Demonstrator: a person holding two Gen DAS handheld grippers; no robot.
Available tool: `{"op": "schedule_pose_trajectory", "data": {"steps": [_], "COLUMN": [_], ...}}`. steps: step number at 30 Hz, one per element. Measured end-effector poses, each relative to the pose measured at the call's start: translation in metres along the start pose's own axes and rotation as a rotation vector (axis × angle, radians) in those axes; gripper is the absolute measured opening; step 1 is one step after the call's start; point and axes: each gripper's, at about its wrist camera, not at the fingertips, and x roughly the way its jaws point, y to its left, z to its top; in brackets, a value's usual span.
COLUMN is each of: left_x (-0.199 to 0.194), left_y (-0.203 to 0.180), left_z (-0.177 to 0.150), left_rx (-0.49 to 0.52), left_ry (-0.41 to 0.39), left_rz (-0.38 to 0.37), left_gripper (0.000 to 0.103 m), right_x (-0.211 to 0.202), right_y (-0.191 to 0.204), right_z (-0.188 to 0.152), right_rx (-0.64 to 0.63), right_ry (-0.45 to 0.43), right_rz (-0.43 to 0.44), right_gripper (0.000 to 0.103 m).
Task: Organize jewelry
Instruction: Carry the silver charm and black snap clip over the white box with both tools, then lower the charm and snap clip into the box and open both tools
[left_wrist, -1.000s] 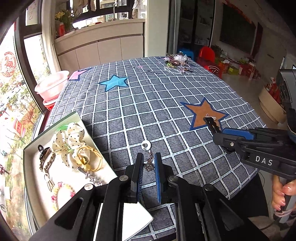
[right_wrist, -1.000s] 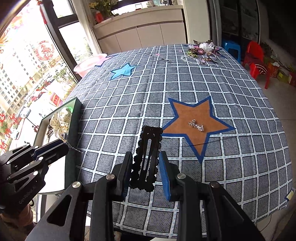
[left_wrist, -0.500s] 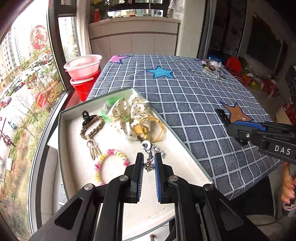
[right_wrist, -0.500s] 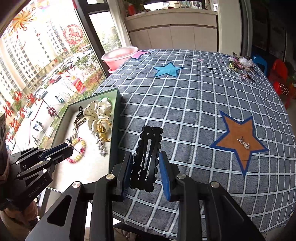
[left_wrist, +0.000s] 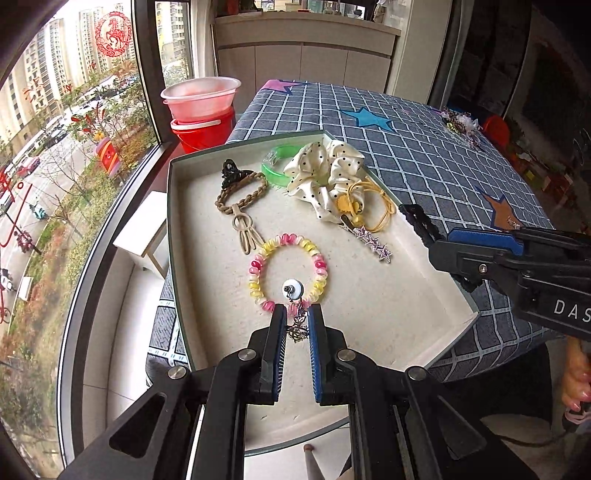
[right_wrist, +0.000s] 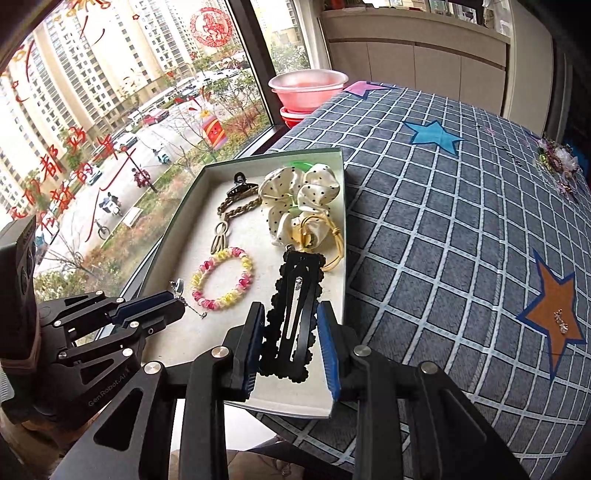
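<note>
My left gripper (left_wrist: 294, 317) is shut on a small silver dangle earring (left_wrist: 295, 306) and holds it above the white tray (left_wrist: 388, 314), over a pink and yellow bead bracelet (left_wrist: 288, 271). My right gripper (right_wrist: 291, 314) is shut on a black hair clip (right_wrist: 295, 306) above the tray's right edge (right_wrist: 343, 229); it also shows in the left wrist view (left_wrist: 439, 243). In the tray lie a dotted cream scrunchie (left_wrist: 325, 177), a braided brown tie (left_wrist: 240, 199), a star hair pin (left_wrist: 373, 243) and a green bangle (left_wrist: 277, 170).
The tray sits at the left edge of a grey checked tablecloth (right_wrist: 461, 221) by the window. A small silver piece (right_wrist: 562, 322) lies on an orange star. A jewelry pile (right_wrist: 557, 158) sits at the far end. Pink and red basins (left_wrist: 201, 107) stand beyond the tray.
Both grippers moved left from over the tablecloth to above the tray, each still holding its item. The left one now hangs the earring over the bead bracelet.
</note>
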Motion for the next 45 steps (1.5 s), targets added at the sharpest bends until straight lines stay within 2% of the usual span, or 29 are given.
{"op": "schedule_pose_trajectory", "data": {"steps": [10,17,31,45], "left_x": [0.016,0.031,0.047,0.042], "left_y": [-0.001,0.001,-0.001,0.004], "left_z": [-0.004,-0.002,0.018,0.012], "left_rx": [0.013,0.017,0.050,0.010], "left_ry": [0.057,0.097,0.074,0.065], "left_rz": [-0.017,-0.028,0.019,0.053], "left_gripper": [0.019,0.019,0.019,0.020], "right_x": [0.027,0.051,0.068,0.070], "right_y": [0.016,0.012,0.004,0.011], "right_z": [-0.006,-0.009,0.006,0.003], "right_rx": [-0.024,-0.020,-0.053,-0.089], "right_ry": [0.086,0.155,0.170,0.156], "right_rz": [0.043,0.002,-0.056,-0.084], "right_gripper": [0.031,0.031,0.032,0.033]}}
